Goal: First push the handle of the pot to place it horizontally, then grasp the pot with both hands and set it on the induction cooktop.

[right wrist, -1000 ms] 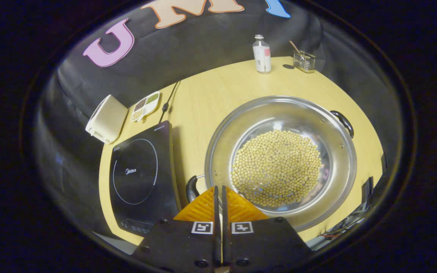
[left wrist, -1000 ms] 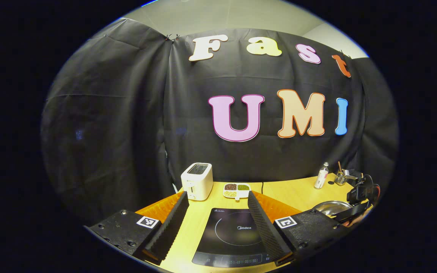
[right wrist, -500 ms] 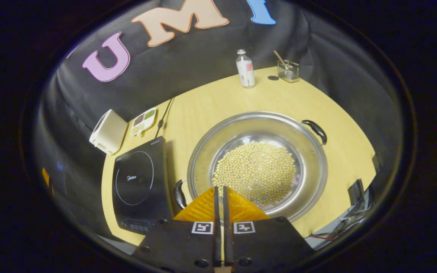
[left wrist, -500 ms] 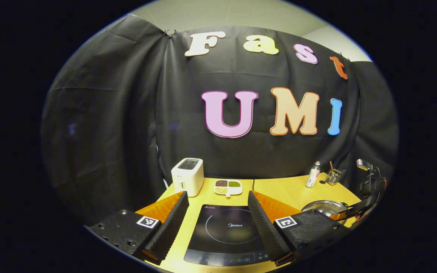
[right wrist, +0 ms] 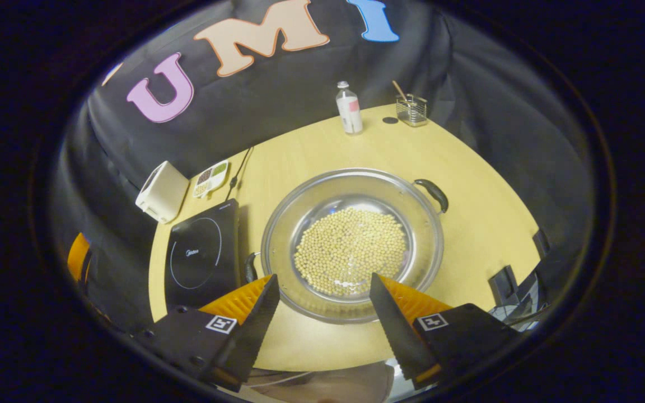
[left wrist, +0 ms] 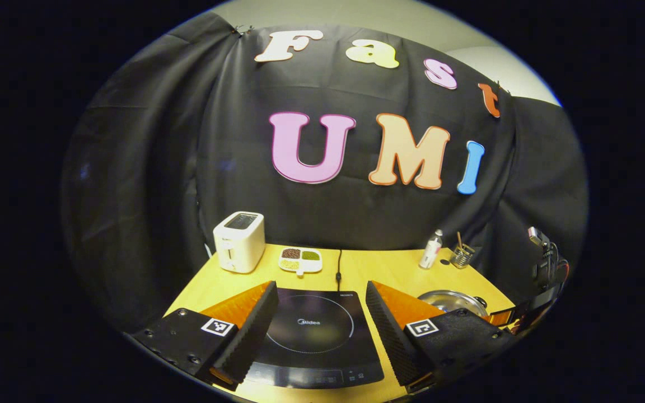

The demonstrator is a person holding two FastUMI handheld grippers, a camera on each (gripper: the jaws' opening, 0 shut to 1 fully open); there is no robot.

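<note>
tongs first: the right tongs (right wrist: 322,313) stand wide apart and hold nothing, hovering above the near rim of the pot (right wrist: 352,244). the left tongs (left wrist: 318,327) are wide too, empty, poised over the induction cooktop (left wrist: 314,336).

pot sits on the desk (right wrist: 485,224) just right of the cooktop, close but seemingly not on it, with a layer of soybeans (right wrist: 350,250) in the bottom. we see one pot handle (right wrist: 433,193) at the far right of the rim and the other handle (right wrist: 250,267) at the near left by the cooktop edge, so the handle line looks slanted, not level.

we judge we are between the push and the two-handed grasp. next move calls for each tongs to come down on one handle, or a further nudge if the slant matters.

farther back stand a toaster (left wrist: 239,241), a snack tray (left wrist: 300,259), a bottle (right wrist: 349,108) and a wire holder (right wrist: 411,109).
</note>
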